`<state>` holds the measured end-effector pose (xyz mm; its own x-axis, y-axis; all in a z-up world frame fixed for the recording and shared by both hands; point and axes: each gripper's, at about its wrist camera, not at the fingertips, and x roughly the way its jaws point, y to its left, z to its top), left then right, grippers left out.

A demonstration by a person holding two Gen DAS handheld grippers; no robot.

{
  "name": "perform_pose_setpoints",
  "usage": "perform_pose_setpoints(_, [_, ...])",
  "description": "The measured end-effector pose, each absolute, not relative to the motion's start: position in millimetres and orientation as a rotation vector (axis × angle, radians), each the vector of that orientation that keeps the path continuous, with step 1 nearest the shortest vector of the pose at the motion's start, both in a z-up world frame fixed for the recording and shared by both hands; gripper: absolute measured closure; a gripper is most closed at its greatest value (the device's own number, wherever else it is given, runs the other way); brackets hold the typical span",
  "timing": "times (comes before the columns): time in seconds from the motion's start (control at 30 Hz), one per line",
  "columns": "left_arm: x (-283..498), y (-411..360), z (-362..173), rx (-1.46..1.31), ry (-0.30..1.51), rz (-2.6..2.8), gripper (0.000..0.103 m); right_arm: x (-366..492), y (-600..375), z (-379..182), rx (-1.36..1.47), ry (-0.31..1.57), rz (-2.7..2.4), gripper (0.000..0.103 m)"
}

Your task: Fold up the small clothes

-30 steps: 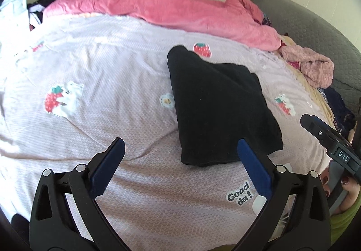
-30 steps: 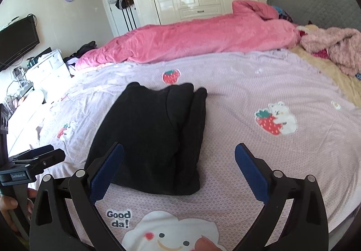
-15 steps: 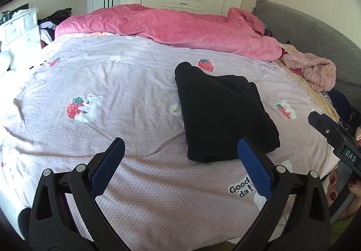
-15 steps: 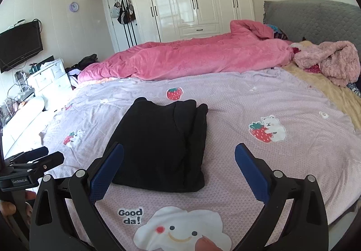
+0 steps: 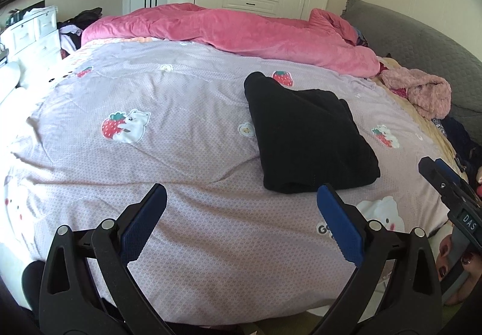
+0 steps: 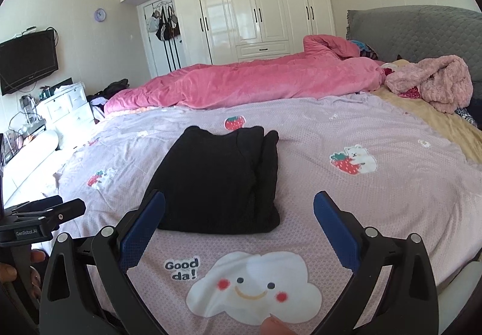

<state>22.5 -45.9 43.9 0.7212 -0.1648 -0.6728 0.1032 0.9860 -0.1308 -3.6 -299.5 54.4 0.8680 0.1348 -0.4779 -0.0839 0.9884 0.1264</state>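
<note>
A black garment (image 5: 304,136) lies folded into a compact rectangle on the lilac bedspread (image 5: 180,130); it also shows in the right wrist view (image 6: 220,181). My left gripper (image 5: 241,196) is open and empty, held back from the bed's near edge, with the garment ahead and to its right. My right gripper (image 6: 239,202) is open and empty, just short of the garment's near edge. Each gripper shows at the edge of the other's view: the right one (image 5: 446,184) and the left one (image 6: 45,214).
A pink duvet (image 6: 256,82) is bunched across the far side of the bed. A fuzzy pink garment (image 6: 433,82) lies at the right by the grey headboard (image 6: 415,30). White drawers (image 6: 60,109) stand to the left, white wardrobes (image 6: 253,9) behind.
Both grippers have pulled back and risen from the bed, so the folded black garment looks smaller and farther away. Both stay open and empty.
</note>
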Motion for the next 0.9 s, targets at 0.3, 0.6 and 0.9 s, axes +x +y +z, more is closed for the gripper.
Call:
perform_pose_setpoints(0.3, [17.3,-45.9,36.8,-0.088,0.770,-0.149,0.009,-4.4,-294.8,39.4,0.100,0.566,0.114,0.005])
perform_pose_setpoints(0.6, [17.2,-47.4,34.1,-0.087,0.779,-0.145,0.009,-3.5,-293.5,30.5,0.092,0.595,0.114,0.005])
perform_pose_setpoints(0.9, [17.6,-47.5,30.8,-0.085,0.791,-0.132,0.009,-1.1,-293.1,24.8,0.081,0.614,0.113,0.005])
